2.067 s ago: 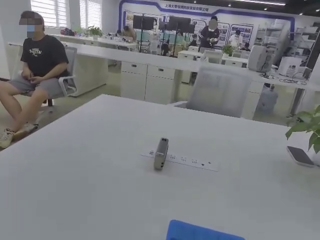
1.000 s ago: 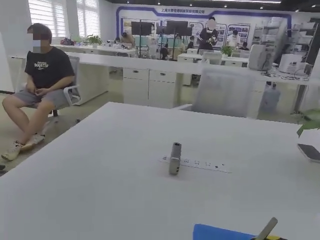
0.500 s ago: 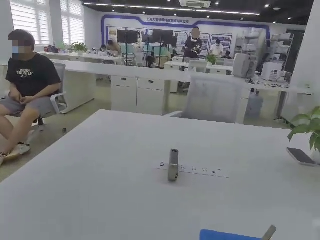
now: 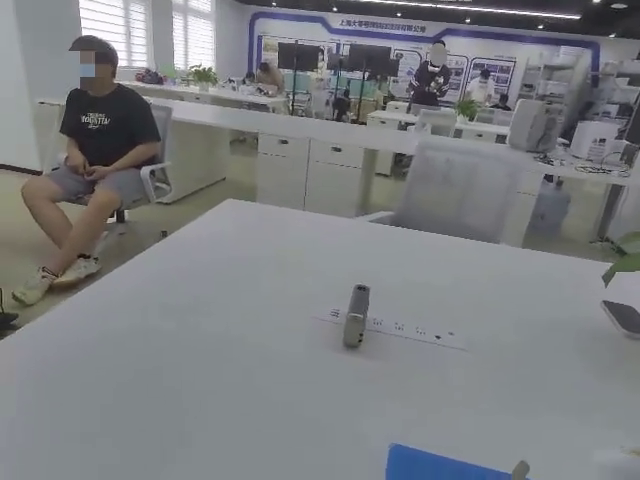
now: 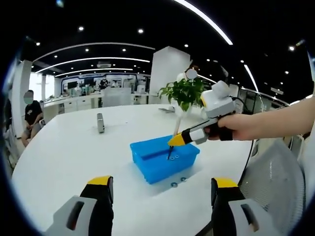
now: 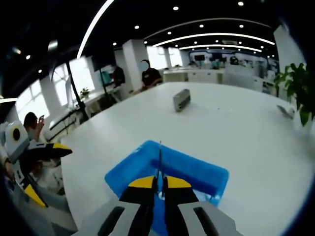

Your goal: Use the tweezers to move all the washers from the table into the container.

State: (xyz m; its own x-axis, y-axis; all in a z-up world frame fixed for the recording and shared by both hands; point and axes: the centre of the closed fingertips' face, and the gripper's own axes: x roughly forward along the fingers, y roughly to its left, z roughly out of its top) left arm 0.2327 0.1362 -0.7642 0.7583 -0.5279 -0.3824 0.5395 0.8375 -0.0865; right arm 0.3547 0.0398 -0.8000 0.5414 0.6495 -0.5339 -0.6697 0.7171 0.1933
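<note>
In the left gripper view the blue container [image 5: 165,158] stands on the white table [image 5: 74,152], with small washers [image 5: 176,157] inside it. Two washers [image 5: 178,182] lie on the table just in front of it. My right gripper [image 5: 176,140], held in a hand, is shut on the tweezers [image 5: 171,150], whose tips point down into the container. In the right gripper view my right gripper [image 6: 158,182] has its jaws closed around the tweezers [image 6: 160,155] above the container [image 6: 197,172]. My left gripper [image 5: 162,196] stands open and holds nothing, short of the container.
A grey device [image 4: 355,315] lies on a power strip [image 4: 410,328] at mid-table. A potted plant [image 5: 184,93] and a phone [image 6: 285,110] sit near the far edge. The container's edge [image 4: 430,465] shows at the bottom of the head view. A person sits on a chair [image 4: 95,150] beyond the table.
The head camera has swung about. The grey end of the tweezers at the bottom edge shows less than half a second ago. Nothing on the table has visibly moved.
</note>
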